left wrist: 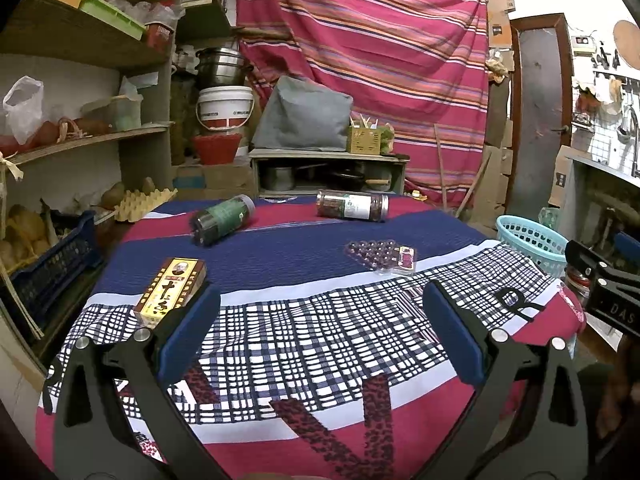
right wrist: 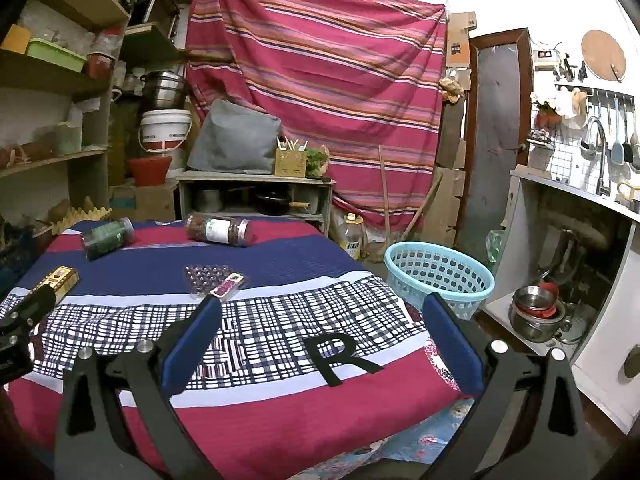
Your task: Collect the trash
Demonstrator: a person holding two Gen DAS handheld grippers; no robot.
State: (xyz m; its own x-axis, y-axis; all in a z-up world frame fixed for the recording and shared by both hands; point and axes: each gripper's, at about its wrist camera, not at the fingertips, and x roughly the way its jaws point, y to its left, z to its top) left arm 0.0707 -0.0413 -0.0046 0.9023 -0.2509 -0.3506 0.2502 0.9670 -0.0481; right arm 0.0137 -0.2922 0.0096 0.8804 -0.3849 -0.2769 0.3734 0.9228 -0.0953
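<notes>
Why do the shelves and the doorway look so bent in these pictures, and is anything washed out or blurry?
Left wrist view: the fisheye lens bows the shelves and door frame, corners go black, and the top right wall is blown out white. Right wrist view: same curving, the wall by the sink counter glares bright, while the table and blue basket stay fairly sharp.

Both grippers' jaws wide apart.
</notes>
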